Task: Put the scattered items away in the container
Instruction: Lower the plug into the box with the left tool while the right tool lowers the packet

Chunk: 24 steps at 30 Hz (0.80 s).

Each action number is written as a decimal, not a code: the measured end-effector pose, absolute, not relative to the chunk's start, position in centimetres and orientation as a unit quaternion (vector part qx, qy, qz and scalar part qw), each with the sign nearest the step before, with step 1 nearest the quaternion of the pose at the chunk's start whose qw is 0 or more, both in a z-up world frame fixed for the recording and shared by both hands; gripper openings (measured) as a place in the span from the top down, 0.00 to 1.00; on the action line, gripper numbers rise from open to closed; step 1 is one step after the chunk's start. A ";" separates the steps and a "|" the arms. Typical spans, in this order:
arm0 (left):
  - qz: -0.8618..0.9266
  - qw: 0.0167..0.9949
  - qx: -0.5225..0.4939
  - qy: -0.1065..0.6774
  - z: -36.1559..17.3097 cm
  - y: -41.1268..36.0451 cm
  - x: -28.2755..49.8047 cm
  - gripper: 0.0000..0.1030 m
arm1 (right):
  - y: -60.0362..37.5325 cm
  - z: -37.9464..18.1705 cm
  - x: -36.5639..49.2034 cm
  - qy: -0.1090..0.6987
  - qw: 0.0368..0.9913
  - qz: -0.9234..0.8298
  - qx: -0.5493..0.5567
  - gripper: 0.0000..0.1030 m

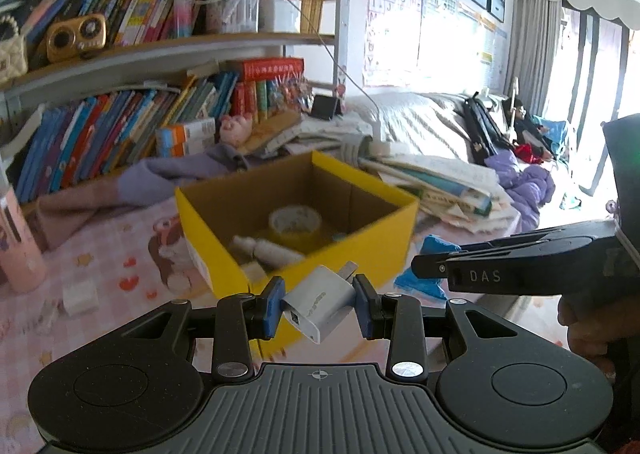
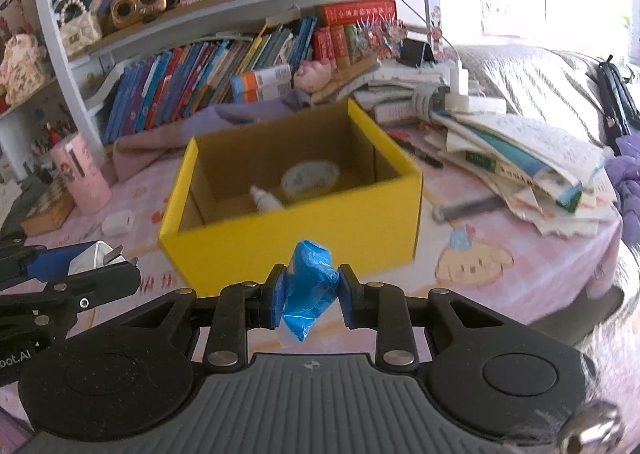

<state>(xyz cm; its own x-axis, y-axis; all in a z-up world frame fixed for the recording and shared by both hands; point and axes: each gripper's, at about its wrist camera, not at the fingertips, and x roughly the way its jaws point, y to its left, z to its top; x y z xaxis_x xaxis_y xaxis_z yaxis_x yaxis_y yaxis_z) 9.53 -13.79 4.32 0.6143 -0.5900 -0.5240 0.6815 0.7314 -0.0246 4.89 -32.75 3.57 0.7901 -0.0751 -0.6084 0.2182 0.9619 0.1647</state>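
On the pink cartoon-print tablecloth (image 2: 540, 254), in front of the crowded bookshelf (image 2: 200, 74), stood an open yellow cardboard box (image 2: 296, 238), its edges smeared by blur. Inside lay a roll of tape (image 2: 310, 178) and a small white dropper bottle (image 2: 264, 200); the near wall hid the rest of the floor from the right wrist view, and a pale shape in the near corner (image 1: 254, 270) was too soft to name.

The left gripper (image 1: 319, 304) was closed on a white USB wall charger (image 1: 320, 304), held tilted with its prongs pointing toward the box, just short of the near corner. The right gripper (image 2: 309, 296) was clamped on a crumpled blue plastic wrapper (image 2: 310, 290), raised before the box's front wall; what the plastic contained could not be made out.

A small white case (image 2: 117, 223) lay on the cloth to the left of the box, near a pink cup (image 2: 82, 178). A heap of papers and booklets (image 2: 520, 170) sprawled on the right.
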 end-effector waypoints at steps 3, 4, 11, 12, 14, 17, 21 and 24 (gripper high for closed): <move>-0.351 0.897 0.090 0.253 4.5 -14.9 11.2 0.66 | -33.8 4.5 6.8 0.301 0.945 -0.071 0.109 0.75; -0.348 0.898 0.090 0.252 4.6 -15.3 11.7 0.66 | -34.2 4.7 7.5 0.297 0.946 -0.068 0.108 0.75; -0.320 0.907 0.079 0.261 4.5 -17.4 15.6 0.66 | -36.8 5.3 12.6 0.294 0.951 -0.041 0.091 0.75; -0.314 0.908 0.079 0.264 4.4 -17.7 16.1 0.66 | -37.1 5.3 13.3 0.296 0.950 -0.035 0.090 0.75; -0.305 0.910 0.079 0.269 4.3 -18.2 16.9 0.66 | -37.8 5.0 14.5 0.302 0.949 -0.025 0.087 0.75; -0.291 0.911 0.085 0.281 3.6 -19.4 18.4 0.66 | -38.6 4.2 16.6 0.318 0.945 -0.006 0.081 0.75; -0.280 0.907 0.109 0.294 2.3 -21.8 20.3 0.66 | -39.2 1.9 19.8 0.361 0.930 0.022 0.057 0.75; -0.271 0.905 0.122 0.305 1.3 -23.2 21.5 0.66 | -39.3 0.3 21.8 0.392 0.918 0.045 0.038 0.75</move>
